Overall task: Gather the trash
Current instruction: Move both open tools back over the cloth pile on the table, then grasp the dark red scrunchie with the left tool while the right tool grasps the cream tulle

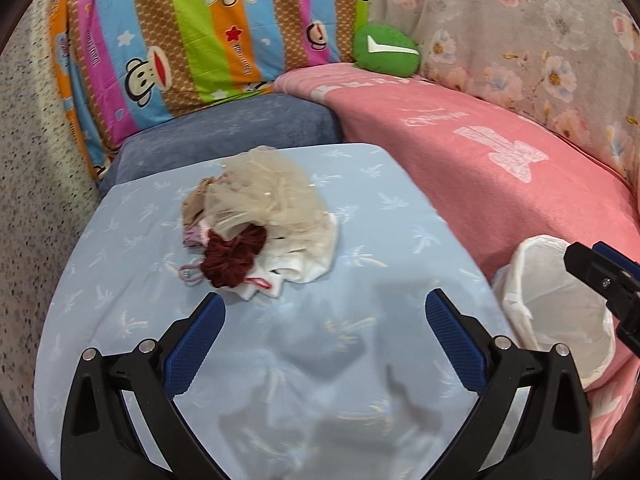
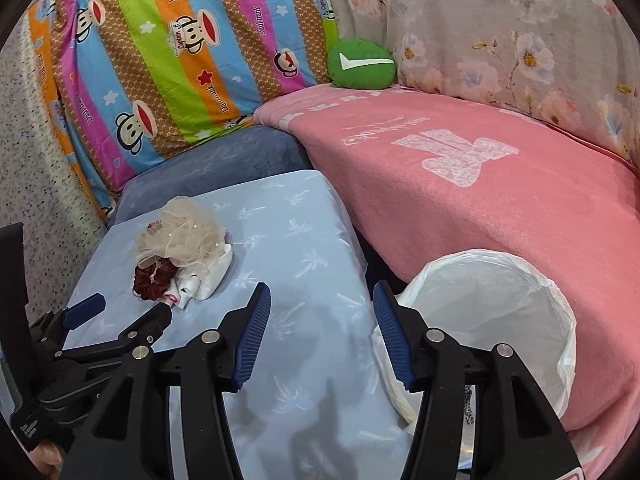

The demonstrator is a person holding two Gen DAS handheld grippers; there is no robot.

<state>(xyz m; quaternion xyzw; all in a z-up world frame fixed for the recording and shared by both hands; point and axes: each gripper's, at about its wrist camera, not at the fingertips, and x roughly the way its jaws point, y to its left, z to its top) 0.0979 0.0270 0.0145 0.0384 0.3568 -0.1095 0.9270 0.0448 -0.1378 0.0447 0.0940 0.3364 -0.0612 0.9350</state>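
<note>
A small heap of trash [image 1: 264, 204] lies on a light blue pillow [image 1: 380, 216]: cream netting, a dark red scrunchie [image 1: 234, 258], white cloth and a pink hair tie. My left gripper [image 1: 325, 296] stands wide open just short of the heap, nothing between its fingers. In the right wrist view the heap [image 2: 180, 240] is at the left, with the left gripper [image 2: 132, 305] right at its near edge. My right gripper [image 2: 321, 286] is open and empty over the pillow's right edge. A bin lined with a white bag [image 2: 480, 312] sits just to its right, also seen as the bin [image 1: 560, 312].
A pink blanket [image 2: 500, 208] covers the surface behind and beside the bin. A green cushion [image 2: 360, 65], a striped monkey-print pillow [image 2: 168, 60] and a floral cover [image 2: 520, 40] stand at the back. A dark blue cushion [image 2: 224, 160] lies behind the pillow.
</note>
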